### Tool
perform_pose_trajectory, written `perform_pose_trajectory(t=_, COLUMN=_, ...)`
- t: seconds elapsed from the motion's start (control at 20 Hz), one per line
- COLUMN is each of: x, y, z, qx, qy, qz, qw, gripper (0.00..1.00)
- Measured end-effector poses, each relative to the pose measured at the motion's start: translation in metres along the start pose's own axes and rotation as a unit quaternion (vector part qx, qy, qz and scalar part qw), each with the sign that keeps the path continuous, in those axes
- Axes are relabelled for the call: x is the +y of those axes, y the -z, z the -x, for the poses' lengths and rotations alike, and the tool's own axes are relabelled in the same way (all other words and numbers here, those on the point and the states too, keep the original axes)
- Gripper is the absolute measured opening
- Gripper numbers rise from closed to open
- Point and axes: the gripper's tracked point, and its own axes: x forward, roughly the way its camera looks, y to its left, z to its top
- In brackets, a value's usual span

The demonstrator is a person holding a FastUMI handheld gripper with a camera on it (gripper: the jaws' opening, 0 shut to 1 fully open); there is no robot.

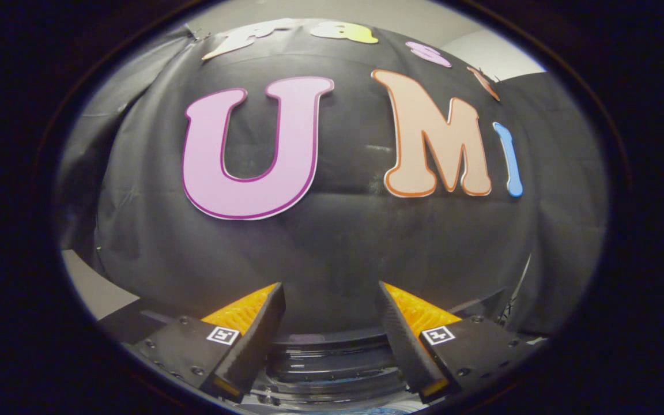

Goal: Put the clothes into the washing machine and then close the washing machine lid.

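Gripper point(332, 300) fingers stand wide apart with nothing between them, and I have them levelled at the booth wall point(332, 242) rather than down at any load. Between and below the fingers I can see a dark, round, ringed rim point(332, 357), glossy and stepped. I take this for the top of the washing machine, though I cannot tell from here whether I am looking at its lid or its open mouth. No clothes are anywhere I can make out, so I can't say whether they are already inside or lying somewhere behind my line of sight.

My reading is that the fingers are spread because nothing needs holding just now, and the tool is raised high so it clears the machine's rim. A pale strip of floor or wall point(93, 288) sits beyond the left finger, at the cloth's lower edge. Next I would tilt down to check the drum.
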Motion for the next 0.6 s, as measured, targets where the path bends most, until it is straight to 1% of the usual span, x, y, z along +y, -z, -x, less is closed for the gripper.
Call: perform_pose_trajectory(t=0.6, x=0.0008, y=-0.0097, z=0.0004, qx=-0.043, qy=-0.001, qz=-0.004, qw=0.999, gripper=0.99)
